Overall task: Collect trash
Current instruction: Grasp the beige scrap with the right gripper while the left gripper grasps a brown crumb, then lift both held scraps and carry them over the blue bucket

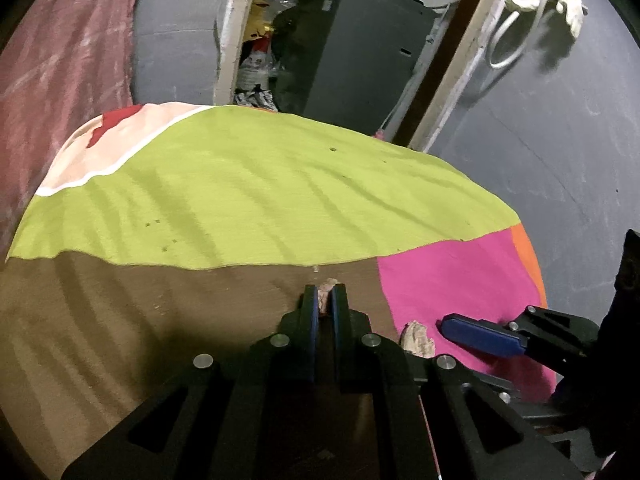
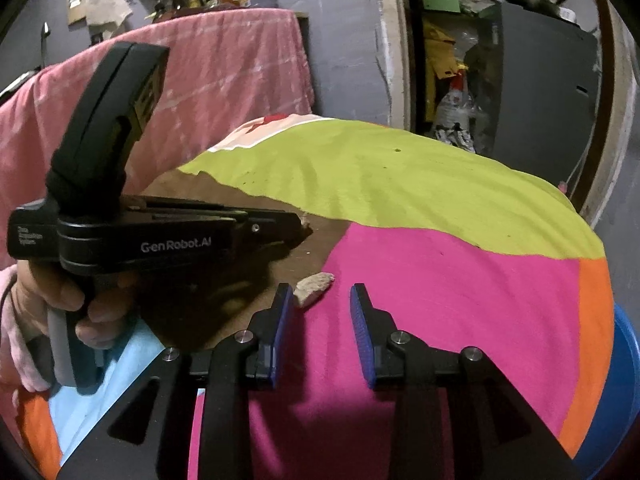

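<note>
My left gripper (image 1: 325, 294) is shut on a small beige scrap (image 1: 327, 285) just above the brown patch of the colourful cloth (image 1: 248, 192). In the right wrist view the left gripper's tip (image 2: 298, 226) shows with the same scrap (image 2: 307, 225) at it. A second beige scrap (image 1: 418, 338) lies on the cloth at the edge of the pink patch; it also shows in the right wrist view (image 2: 314, 289). My right gripper (image 2: 320, 304) is open and empty, its left finger right beside that scrap. It also shows in the left wrist view (image 1: 472, 334).
The cloth covers a round table (image 2: 460, 200). A pink covered surface (image 2: 224, 76) stands behind on the left. A doorway with a grey cabinet (image 1: 360, 52) and clutter lies beyond. A blue tub (image 2: 624, 380) sits at the table's right edge.
</note>
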